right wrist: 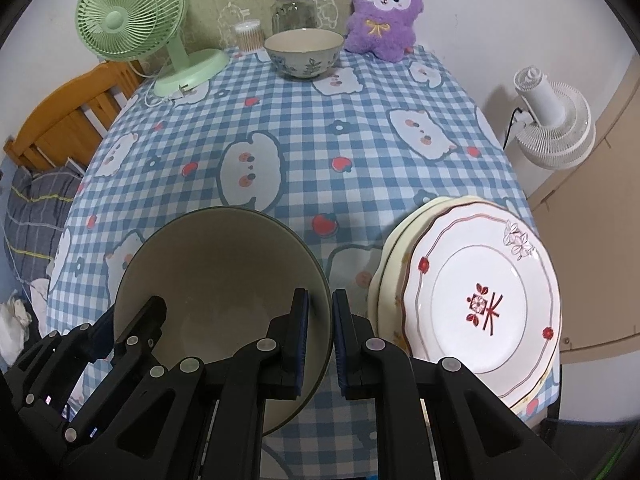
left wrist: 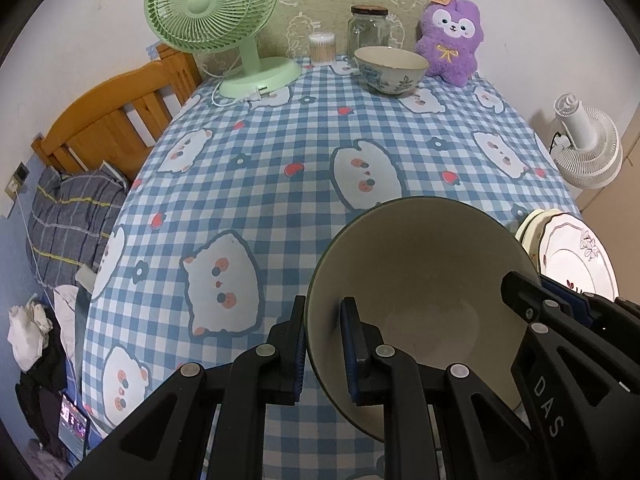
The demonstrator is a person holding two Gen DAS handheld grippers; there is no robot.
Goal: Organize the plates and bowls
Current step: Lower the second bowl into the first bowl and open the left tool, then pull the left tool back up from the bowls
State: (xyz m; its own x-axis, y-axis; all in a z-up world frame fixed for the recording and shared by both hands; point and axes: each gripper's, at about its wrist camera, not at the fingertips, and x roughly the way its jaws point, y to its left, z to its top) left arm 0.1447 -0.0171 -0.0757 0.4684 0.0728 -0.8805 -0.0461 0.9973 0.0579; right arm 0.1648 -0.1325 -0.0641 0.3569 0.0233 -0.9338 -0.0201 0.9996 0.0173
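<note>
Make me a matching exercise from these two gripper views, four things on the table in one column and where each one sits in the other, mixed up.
Things:
1. plain bowl
2. floral bowl
3. plate stack
4. green desk fan

Places:
A. far left corner of the checked tablecloth
B. near right edge of the table
C. clamped by both grippers, left gripper and right gripper, on opposite sides of the rim
D. far end, in front of the glass jar

Pairs: 1-C, 2-D, 3-B, 4-A
</note>
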